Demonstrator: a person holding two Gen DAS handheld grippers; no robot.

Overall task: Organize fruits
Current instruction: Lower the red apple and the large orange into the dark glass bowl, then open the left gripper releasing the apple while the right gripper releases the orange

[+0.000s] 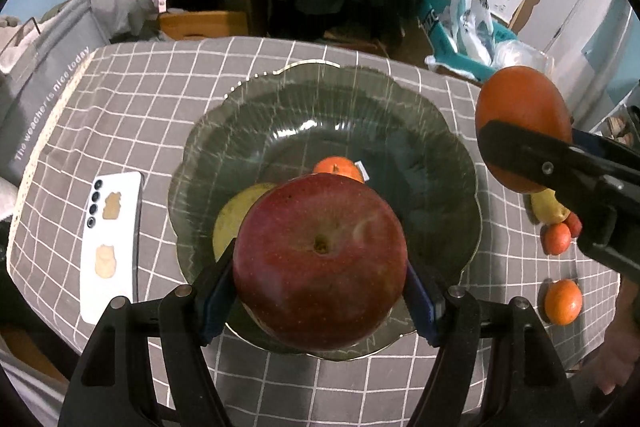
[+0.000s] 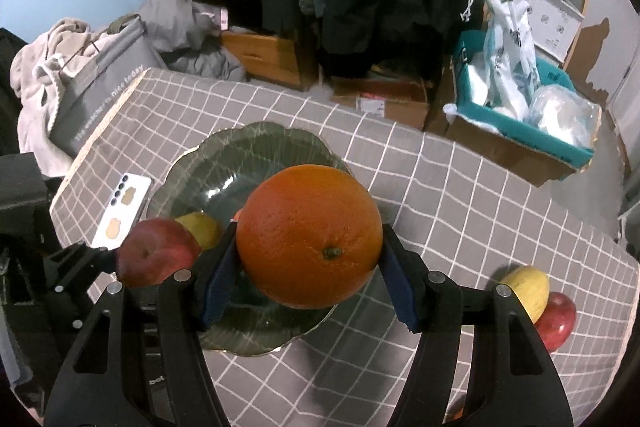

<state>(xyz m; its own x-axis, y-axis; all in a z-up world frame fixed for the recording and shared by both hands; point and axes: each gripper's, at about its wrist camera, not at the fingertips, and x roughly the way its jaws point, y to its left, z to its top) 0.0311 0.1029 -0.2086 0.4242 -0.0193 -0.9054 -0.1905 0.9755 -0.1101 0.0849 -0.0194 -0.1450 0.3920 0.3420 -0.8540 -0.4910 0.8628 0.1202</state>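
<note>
I hold left claw (image 1: 320, 291) clamped on red apple (image 1: 320, 259), right claw (image 2: 308, 283) on orange (image 2: 308, 235), both over glass bowl (image 1: 400, 99) for dropping in.

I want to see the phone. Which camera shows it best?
The left wrist view: the phone lies large on the cloth left of the bowl, camera lenses and stickers clear. The right wrist view shows it smaller, its near end hidden behind the apple.

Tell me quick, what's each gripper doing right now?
Left gripper: closed on the large round dark-red apple, above the green glass scalloped bowl.
Right gripper: closed on the big round orange.
</note>
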